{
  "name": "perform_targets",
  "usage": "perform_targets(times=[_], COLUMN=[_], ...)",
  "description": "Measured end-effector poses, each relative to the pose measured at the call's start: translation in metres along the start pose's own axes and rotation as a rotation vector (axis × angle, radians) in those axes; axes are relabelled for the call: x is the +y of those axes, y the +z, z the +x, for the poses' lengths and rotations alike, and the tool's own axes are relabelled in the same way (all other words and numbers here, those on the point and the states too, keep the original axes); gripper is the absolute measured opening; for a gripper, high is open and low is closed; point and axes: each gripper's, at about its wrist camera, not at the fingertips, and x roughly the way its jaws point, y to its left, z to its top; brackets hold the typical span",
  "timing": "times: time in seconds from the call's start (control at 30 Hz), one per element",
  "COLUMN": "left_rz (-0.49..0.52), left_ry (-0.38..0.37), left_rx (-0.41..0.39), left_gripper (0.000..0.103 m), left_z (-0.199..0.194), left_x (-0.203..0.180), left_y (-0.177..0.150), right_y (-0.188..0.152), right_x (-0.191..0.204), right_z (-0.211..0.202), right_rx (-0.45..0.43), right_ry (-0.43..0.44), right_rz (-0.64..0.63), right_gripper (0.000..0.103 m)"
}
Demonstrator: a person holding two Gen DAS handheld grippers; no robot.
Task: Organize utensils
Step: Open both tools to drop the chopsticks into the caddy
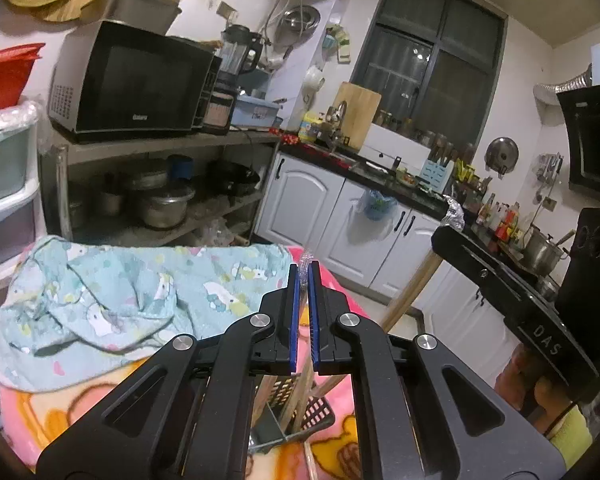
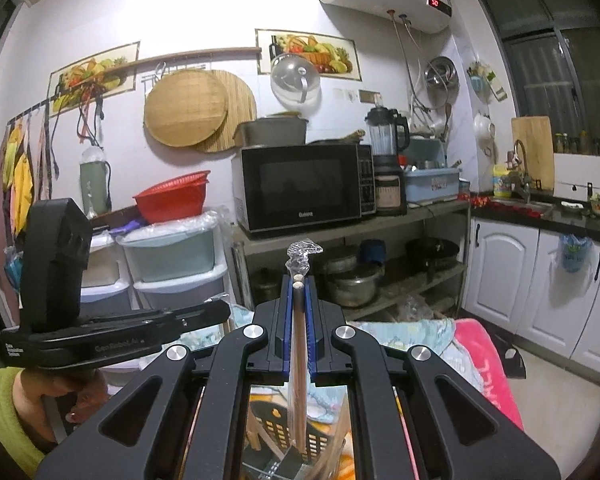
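- The right gripper is clenched on wrapped chopsticks, which stand upright between its pads, above the black basket.
- The left gripper is clenched too; a bit of clear wrap shows at its tips, but I cannot tell if it holds it.
- The basket rests on the pink blanket, near its front edge.
- The chopsticks look light and stiff, and the wrap is probably slippery; a grip at mid-length seems safest.

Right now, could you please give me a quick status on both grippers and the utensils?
Right gripper shut on plastic-wrapped chopsticks. Left gripper shut, empty. Black utensil basket below, on pink blanket. Nothing blocking.
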Motion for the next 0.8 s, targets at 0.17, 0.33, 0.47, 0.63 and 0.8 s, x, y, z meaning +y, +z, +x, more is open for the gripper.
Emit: perform_targets(times=[0.17, 0.33, 0.47, 0.63, 0.8], left_rz=[0.006, 0.016, 0.012, -0.002, -0.015], left_ry=[0.006, 0.015, 0.019, 0.03, 0.061], left_rx=[0.018, 0.039, 0.056, 0.078, 0.07], left_gripper=[0.002, 0.002, 0.002, 0.002, 0.036], left_z=[0.007, 0.013, 0.017, 0.022, 0.015], left_x=[0.003, 0.006, 0.009, 0.016, 0.023], left_y=[-0.01, -0.018, -0.024, -0.029, -0.033], right_y=[-0.013, -0.026, -0.034, -0.042, -0.047], right_x=[-0.001, -0.002, -0.002, -0.005, -0.009], right_z=[0.01, 0.019, 0.025, 0.03, 0.028], right_rx=[0.029, 0.055, 0.079, 0.116, 0.13], right_ry=[0.001, 0.001, 0.0, -0.014, -0.033], right_rz=[0.022, 0.039, 0.048, 0.065, 0.102], right_gripper=[0.006, 0.006, 0.006, 0.013, 0.039])
